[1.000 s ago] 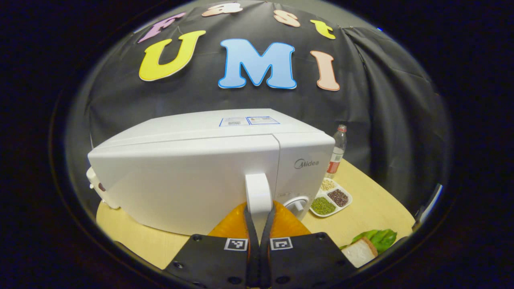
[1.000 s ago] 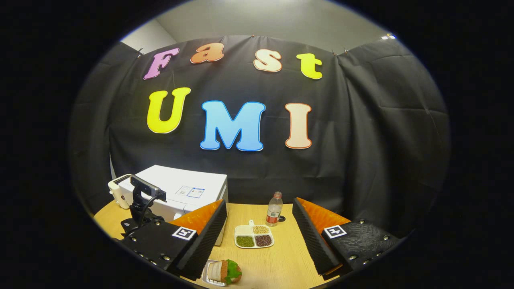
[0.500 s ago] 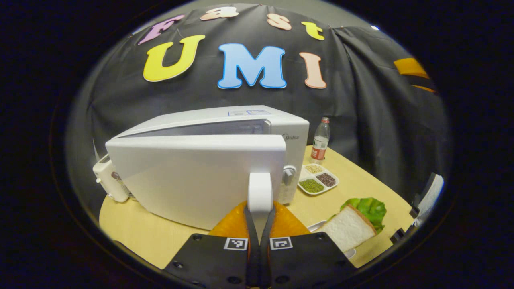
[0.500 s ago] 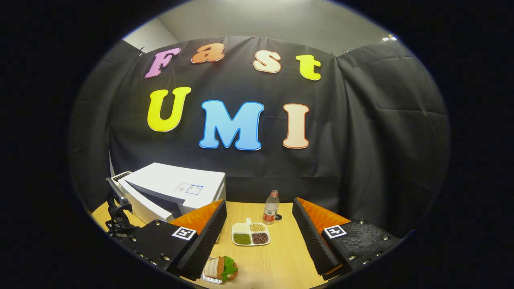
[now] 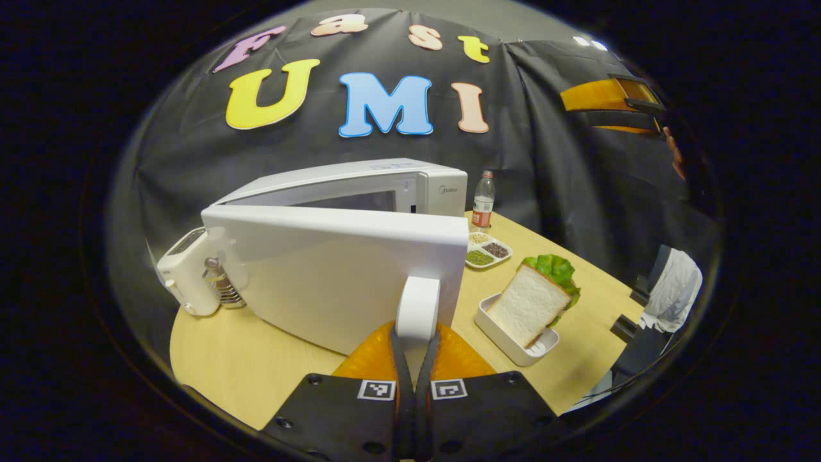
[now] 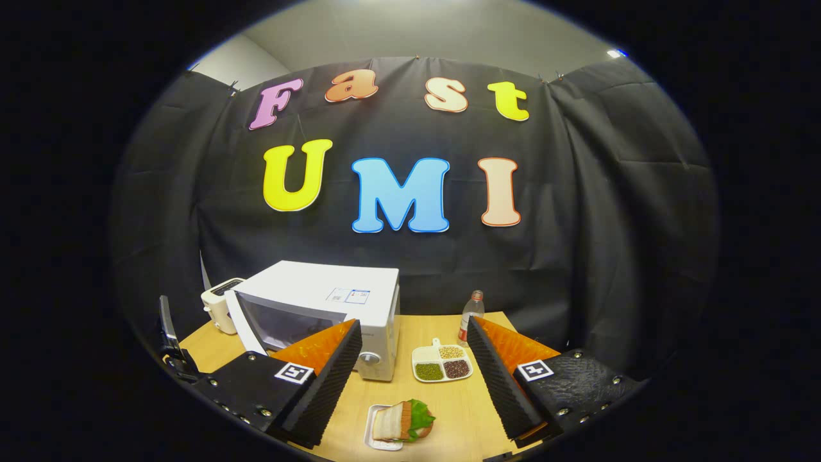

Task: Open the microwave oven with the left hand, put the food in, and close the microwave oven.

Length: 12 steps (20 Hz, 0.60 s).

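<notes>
Clenched on the white curved door handle [image 5: 417, 307], the left claw [image 5: 415, 359] is best swung wide along the hinge arc until the white microwave oven [image 6: 321, 308] is fully opened. Over the desk [image 6: 442, 404], the right claw [image 6: 414, 378] is held released above the sandwich in its white tray [image 6: 401, 423]. Behind the door [image 5: 333, 269], the cavity is hidden.

We see the microwave [image 6: 333, 301] on the table [image 6: 442, 410], toward its left side as the right gripper view shows it, with the toaster [image 6: 218, 307] just beside it on the far left. Right of the microwave lies the divided dish [image 6: 441, 364], and behind that dish stands the bottle [image 6: 471, 317] (near the wall). In front of the dish, nearer us, the sandwich [image 6: 403, 420] sits in its tray [image 6: 372, 436].
</notes>
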### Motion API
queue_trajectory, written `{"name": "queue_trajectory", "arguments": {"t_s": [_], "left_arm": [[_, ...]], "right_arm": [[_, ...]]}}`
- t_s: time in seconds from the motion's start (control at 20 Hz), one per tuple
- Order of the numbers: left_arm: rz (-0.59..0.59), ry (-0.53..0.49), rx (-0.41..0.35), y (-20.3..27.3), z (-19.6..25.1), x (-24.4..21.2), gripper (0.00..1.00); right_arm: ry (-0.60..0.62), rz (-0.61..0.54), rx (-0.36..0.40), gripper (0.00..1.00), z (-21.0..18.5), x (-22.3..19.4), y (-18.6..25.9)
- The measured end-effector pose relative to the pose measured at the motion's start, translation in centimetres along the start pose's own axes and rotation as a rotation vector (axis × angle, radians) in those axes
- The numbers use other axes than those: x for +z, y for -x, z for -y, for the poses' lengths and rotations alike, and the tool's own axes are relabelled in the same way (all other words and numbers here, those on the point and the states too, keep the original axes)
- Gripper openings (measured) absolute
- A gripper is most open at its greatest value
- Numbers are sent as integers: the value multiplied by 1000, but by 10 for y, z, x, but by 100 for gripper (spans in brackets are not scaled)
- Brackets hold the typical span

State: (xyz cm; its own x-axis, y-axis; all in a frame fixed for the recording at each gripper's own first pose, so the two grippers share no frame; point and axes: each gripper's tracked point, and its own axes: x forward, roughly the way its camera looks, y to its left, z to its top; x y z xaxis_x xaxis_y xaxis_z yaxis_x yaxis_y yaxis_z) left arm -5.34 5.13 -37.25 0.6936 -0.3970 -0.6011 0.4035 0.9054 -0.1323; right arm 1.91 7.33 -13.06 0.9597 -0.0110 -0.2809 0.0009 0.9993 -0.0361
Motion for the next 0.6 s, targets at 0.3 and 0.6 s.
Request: {"name": "queue_trajectory", "arguments": {"t_s": [0.3,0.6], "left_arm": [[-38,24,17,59,-36,-32,6],[-55,56,78,109,-86,-57,7]], "right_arm": [[-19,-16,26,100,-47,-14,10],[-43,-29,99,100,-102,-25,12]]}}
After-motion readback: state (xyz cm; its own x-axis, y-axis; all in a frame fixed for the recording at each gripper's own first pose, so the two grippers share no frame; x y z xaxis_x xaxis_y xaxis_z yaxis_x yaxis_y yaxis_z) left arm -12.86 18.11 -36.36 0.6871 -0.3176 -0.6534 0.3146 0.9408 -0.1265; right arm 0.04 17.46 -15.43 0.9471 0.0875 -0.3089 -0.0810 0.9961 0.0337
